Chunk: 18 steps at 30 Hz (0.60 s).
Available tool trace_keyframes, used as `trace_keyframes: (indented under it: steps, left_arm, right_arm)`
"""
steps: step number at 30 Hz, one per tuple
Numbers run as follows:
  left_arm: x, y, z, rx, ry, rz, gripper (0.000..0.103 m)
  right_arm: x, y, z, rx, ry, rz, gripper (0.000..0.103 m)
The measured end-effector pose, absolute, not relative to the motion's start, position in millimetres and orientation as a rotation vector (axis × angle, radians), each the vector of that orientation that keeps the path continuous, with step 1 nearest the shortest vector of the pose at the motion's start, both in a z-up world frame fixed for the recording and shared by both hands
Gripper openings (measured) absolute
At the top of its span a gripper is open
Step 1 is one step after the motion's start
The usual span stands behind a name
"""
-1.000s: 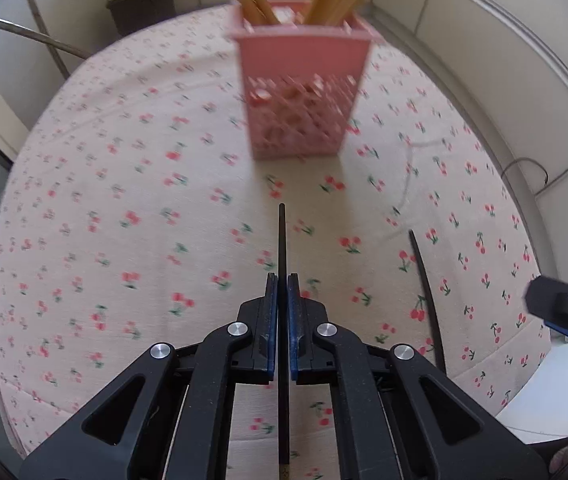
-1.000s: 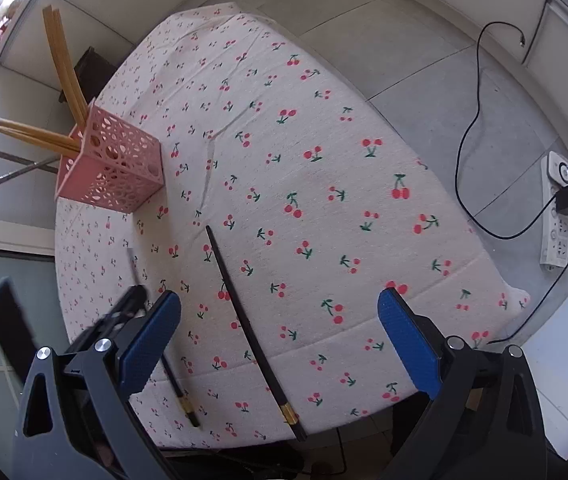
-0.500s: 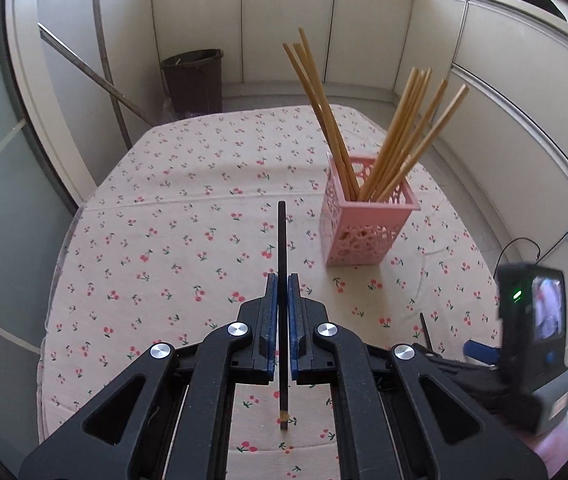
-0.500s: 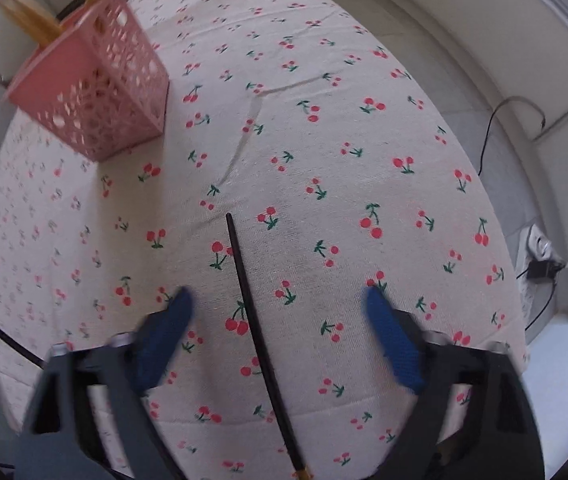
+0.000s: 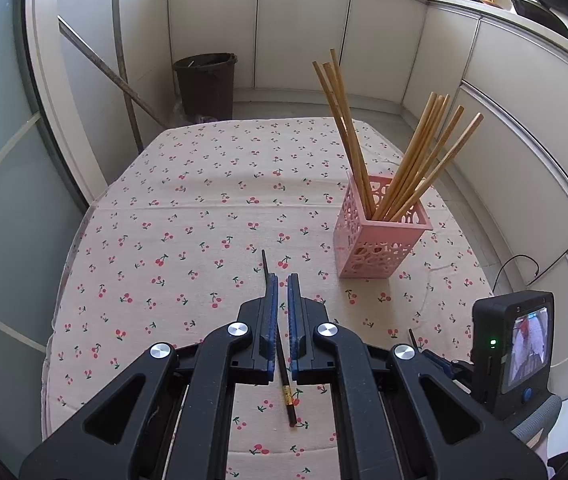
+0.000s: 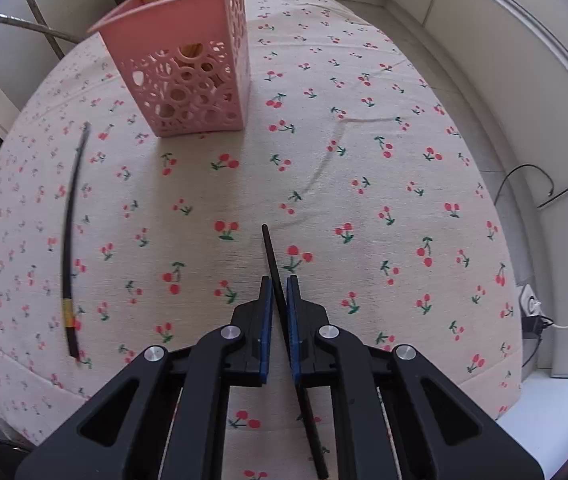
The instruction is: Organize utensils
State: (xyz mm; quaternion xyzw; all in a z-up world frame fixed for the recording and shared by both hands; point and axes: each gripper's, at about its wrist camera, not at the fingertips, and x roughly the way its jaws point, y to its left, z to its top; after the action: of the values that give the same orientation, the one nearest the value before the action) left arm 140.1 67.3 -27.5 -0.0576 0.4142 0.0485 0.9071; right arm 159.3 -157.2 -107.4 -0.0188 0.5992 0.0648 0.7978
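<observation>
Right gripper (image 6: 279, 300) fingers pinch a black chopstick (image 6: 271, 258) lying near the pink holder (image 6: 188, 76) on the tabletop (image 6: 364, 180); left gripper (image 5: 280, 300), fingers narrow, straddles its mate (image 5: 289, 396) (grip uncertain). Advisable: lift level, tilt upright, then drop in.

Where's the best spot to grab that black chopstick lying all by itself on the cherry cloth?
Grab the loose black chopstick around the middle of its thin shaft, above the gold band, so it probably won't tip. It lies flat on the tablecloth with bare cloth on both sides, so come straight down from above and pinch across its width, not along its length.
</observation>
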Motion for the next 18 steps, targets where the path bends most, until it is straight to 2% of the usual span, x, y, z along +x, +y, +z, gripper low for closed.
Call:
trace_keyframes:
  steps: [5,12,14,16,18]
  left_arm:
    - [140,75,-24,-0.171,0.85,0.047,0.005]
    - [157,98,-42,-0.327,0.979,-0.033,0.005]
    - [167,105,-55,-0.361,1.028,0.021,0.014]
    - [185,111,-73,-0.392,1.102,0.039,0.044]
    - [201,116,-90,-0.418,1.14,0.069,0.05]
  right_arm:
    - [152,-164,-76,0.073,1.215,0.243,0.005]
    - [137,-193,-23,0.234,1.084,0.345,0.005]
    - [137,-199,-17,0.259,1.083,0.37,0.005]
    - [142,-207,-20,0.282,1.111,0.33,0.01]
    - [150,-216,-32,0.326,1.176,0.308,0.023]
